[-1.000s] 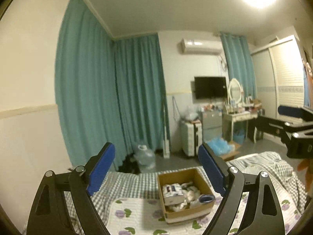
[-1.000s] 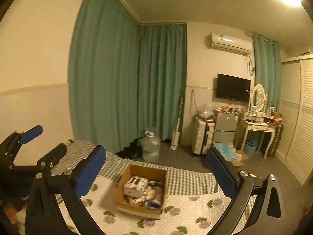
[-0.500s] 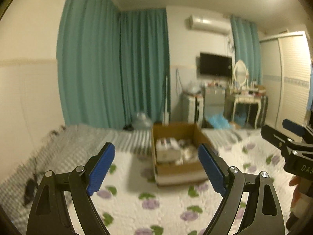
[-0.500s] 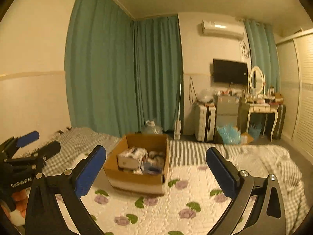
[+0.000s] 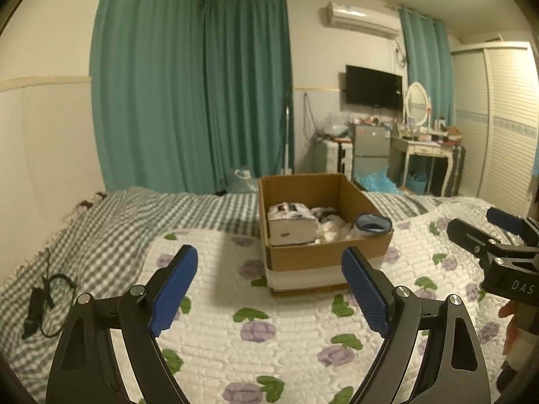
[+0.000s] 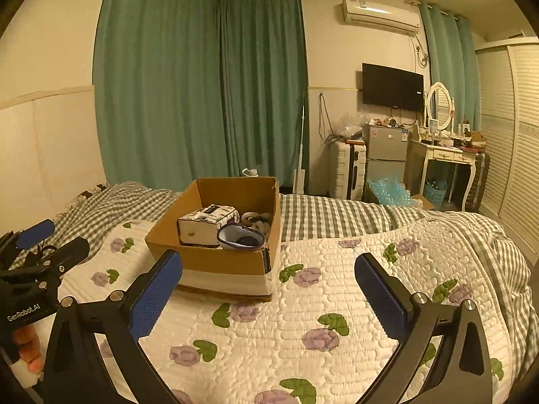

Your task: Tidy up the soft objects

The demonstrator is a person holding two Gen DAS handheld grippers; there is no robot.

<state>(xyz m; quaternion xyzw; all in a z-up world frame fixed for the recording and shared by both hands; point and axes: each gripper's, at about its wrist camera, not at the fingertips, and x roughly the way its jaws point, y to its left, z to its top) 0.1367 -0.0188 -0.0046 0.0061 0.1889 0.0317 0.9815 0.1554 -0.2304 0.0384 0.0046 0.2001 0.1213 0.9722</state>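
Note:
An open cardboard box (image 5: 323, 256) (image 6: 215, 262) stands on the floral quilt in the middle of the bed. In it lie a white patterned block-shaped item (image 5: 291, 224) (image 6: 205, 224), a blue-rimmed slipper (image 5: 372, 225) (image 6: 240, 237) and pale soft items (image 5: 331, 227). My left gripper (image 5: 269, 293) is open and empty, above the quilt in front of the box. My right gripper (image 6: 267, 294) is open and empty, also short of the box. Each gripper shows at the edge of the other's view.
The white floral quilt (image 6: 303, 320) lies over a grey checked blanket (image 5: 111, 229). A black cable (image 5: 43, 299) lies on the blanket at the left. Beyond the bed are teal curtains (image 6: 202, 84), a small fridge (image 6: 384, 151) and a dressing table (image 6: 444, 155).
Both views have tilted down and come closer to the bed; the box now looks larger and nearer. Both grippers have stayed open.

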